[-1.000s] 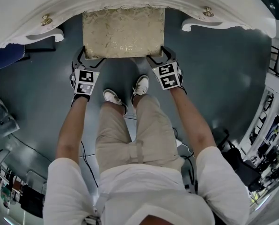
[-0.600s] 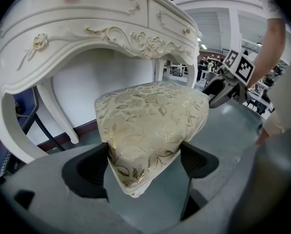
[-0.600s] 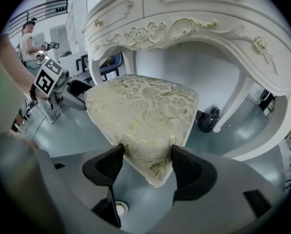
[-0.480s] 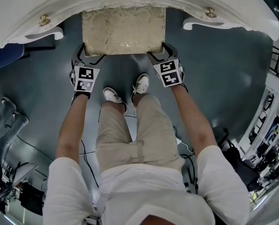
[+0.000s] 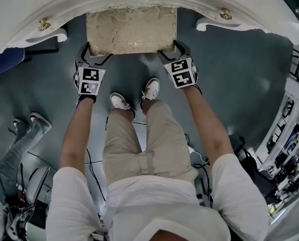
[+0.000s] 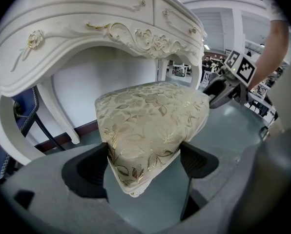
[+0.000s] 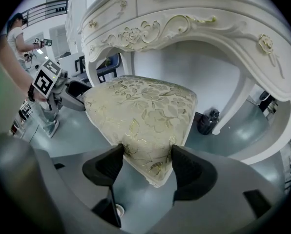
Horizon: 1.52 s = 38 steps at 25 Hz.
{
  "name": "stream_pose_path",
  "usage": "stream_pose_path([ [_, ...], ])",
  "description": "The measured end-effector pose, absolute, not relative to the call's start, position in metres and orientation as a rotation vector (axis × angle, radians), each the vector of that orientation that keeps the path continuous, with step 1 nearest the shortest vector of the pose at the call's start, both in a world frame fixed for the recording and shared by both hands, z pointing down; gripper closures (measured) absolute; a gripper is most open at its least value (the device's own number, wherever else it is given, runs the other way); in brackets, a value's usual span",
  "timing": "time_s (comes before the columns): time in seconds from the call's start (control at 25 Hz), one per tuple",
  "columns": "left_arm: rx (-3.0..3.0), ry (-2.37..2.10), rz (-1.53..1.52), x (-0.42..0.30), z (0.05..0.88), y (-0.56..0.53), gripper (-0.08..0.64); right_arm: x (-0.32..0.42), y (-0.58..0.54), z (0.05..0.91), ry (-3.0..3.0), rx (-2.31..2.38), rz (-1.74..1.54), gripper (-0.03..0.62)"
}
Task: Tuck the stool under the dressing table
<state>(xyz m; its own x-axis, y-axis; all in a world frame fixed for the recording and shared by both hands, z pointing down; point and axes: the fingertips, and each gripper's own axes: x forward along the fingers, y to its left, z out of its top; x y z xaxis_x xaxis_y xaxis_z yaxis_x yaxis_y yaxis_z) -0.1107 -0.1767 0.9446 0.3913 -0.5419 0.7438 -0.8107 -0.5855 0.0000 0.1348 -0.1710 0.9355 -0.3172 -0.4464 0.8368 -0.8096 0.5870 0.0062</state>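
Nudged a little deeper than a second ago, the left gripper (image 6: 143,162) and right gripper (image 7: 148,167) ride forward with their load. Left jaws are clamped on the near left corner of the stool (image 6: 150,121), pads pressing into the gold-patterned cushion. Right jaws are pinching the near right corner just the same. From above, both grippers sit at the cushion's near edge. The stool's far edge is already beneath the front of the white dressing table (image 5: 64,4), centred in its knee gap. On the grey floor (image 5: 240,74) at far left, a bystander's legs (image 5: 19,144) have walked in.
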Motion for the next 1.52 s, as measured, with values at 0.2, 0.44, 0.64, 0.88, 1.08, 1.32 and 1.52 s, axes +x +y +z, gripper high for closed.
stream_pose_path([
  [0.2,2.294,-1.179,1.019,-0.111,0.944,-0.191,0.092,0.135,-0.185,0.935,-1.962,1.005,0.525,0.278],
  [0.44,2.292,-1.19,1.006,-0.11,0.944,-0.204,0.092,0.135,-0.201,0.935,-1.963,1.01,0.513,0.278],
  [0.64,2.296,-1.197,1.002,-0.11,0.944,-0.214,0.092,0.135,-0.211,0.935,-1.967,1.017,0.502,0.276],
  [0.88,2.3,-1.212,0.985,-0.109,0.944,-0.225,0.092,0.136,-0.223,0.935,-1.97,1.043,0.492,0.276],
  [1.08,2.295,-1.216,0.989,-0.109,0.944,-0.236,0.092,0.136,-0.234,0.934,-1.975,1.05,0.491,0.277],
  [1.32,2.293,-1.227,0.97,-0.107,0.946,-0.244,0.092,0.137,-0.244,0.935,-1.975,1.057,0.485,0.276],
  [1.52,2.302,-1.239,0.946,-0.107,0.946,-0.25,0.092,0.14,-0.251,0.938,-1.978,1.069,0.472,0.277],
])
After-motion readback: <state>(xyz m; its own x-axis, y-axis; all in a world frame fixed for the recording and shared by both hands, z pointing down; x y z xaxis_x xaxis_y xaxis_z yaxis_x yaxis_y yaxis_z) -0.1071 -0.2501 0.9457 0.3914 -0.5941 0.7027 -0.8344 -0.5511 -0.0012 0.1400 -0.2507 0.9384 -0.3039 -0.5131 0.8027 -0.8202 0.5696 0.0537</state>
